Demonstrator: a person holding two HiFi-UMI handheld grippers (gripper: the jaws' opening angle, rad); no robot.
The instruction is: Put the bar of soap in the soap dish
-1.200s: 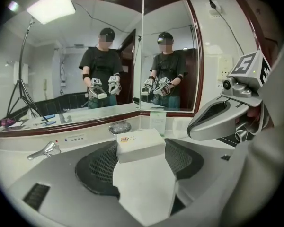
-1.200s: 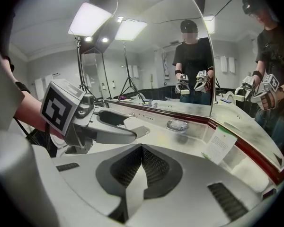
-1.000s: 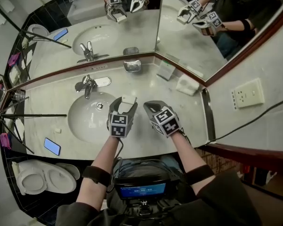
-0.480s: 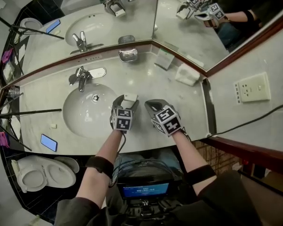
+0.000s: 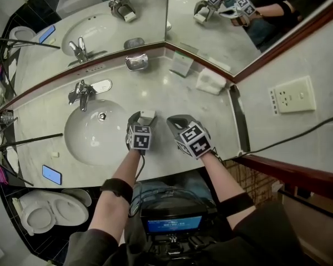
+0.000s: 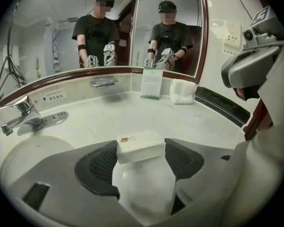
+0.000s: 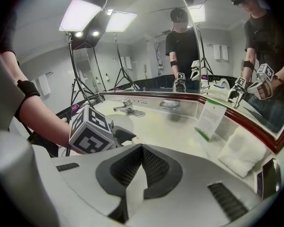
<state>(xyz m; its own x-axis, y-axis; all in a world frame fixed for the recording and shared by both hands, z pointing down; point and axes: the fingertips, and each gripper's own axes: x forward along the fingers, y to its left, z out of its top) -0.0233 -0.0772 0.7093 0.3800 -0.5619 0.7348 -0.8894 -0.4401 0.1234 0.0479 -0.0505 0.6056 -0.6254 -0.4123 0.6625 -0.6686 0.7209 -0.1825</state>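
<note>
Left hand-held gripper (image 5: 145,118): has come down toward the worktop (image 5: 205,112) and shows smaller in the head view
Bar of soap (image 5: 147,114): lowered with it, now close above the worktop just right of the basin (image 5: 83,143)
Right hand-held gripper (image 5: 175,121): sunk slightly as well
Mirror (image 5: 150,21): the reflected grippers have slid up to the picture's top edge

Right tool (image 7: 141,149), jaws together and empty, faces faucet (image 7: 125,107) and soap dish (image 7: 169,104).
</note>
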